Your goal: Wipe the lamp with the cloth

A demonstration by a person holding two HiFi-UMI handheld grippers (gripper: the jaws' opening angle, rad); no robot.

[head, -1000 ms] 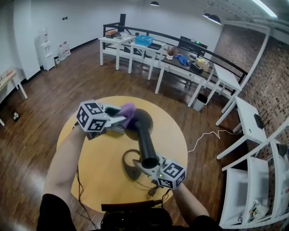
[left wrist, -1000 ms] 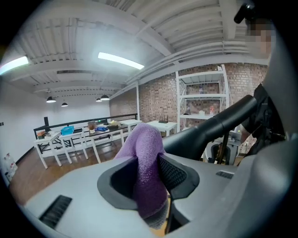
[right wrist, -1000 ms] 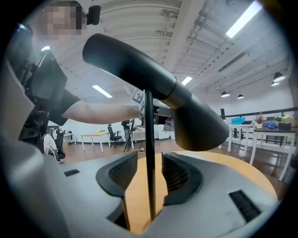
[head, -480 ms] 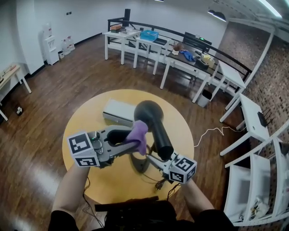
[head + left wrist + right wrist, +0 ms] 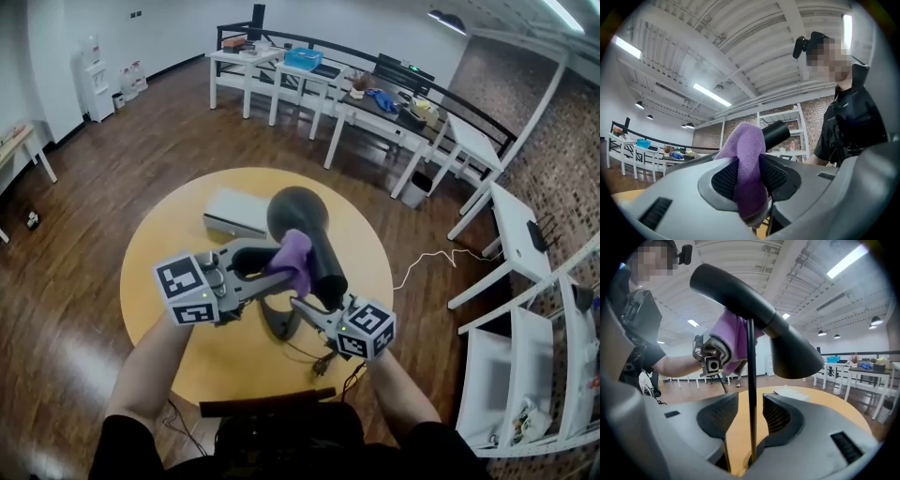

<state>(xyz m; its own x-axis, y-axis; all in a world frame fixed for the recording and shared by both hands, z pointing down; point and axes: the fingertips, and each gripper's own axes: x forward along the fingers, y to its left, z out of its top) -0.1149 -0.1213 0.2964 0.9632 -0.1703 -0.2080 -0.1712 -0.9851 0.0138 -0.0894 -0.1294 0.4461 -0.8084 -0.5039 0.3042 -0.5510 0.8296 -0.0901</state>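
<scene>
A black lamp stands on the round yellow table (image 5: pixel 178 244), its shade (image 5: pixel 295 208) tilted away from me and its base (image 5: pixel 279 319) near me. My left gripper (image 5: pixel 281 267) is shut on a purple cloth (image 5: pixel 296 258), and the cloth lies against the lamp's black tube (image 5: pixel 776 134). The cloth (image 5: pixel 746 154) bulges out between the left pads. My right gripper (image 5: pixel 314 314) sits low by the base. Its jaws stand open, with the lamp's thin stem (image 5: pixel 751 380) upright between them and a gap on each side. The shade (image 5: pixel 794 352) hangs above the right gripper (image 5: pixel 751 416).
A white flat box (image 5: pixel 236 214) lies on the table beyond the lamp. The lamp's cable (image 5: pixel 319 361) trails off the near edge. White tables (image 5: pixel 394 141) line the back wall, and a white shelf (image 5: pixel 534 366) stands at the right.
My left gripper has carried the cloth from beside the shade back toward me along the lamp's tube. The right gripper has stayed at the stem.
</scene>
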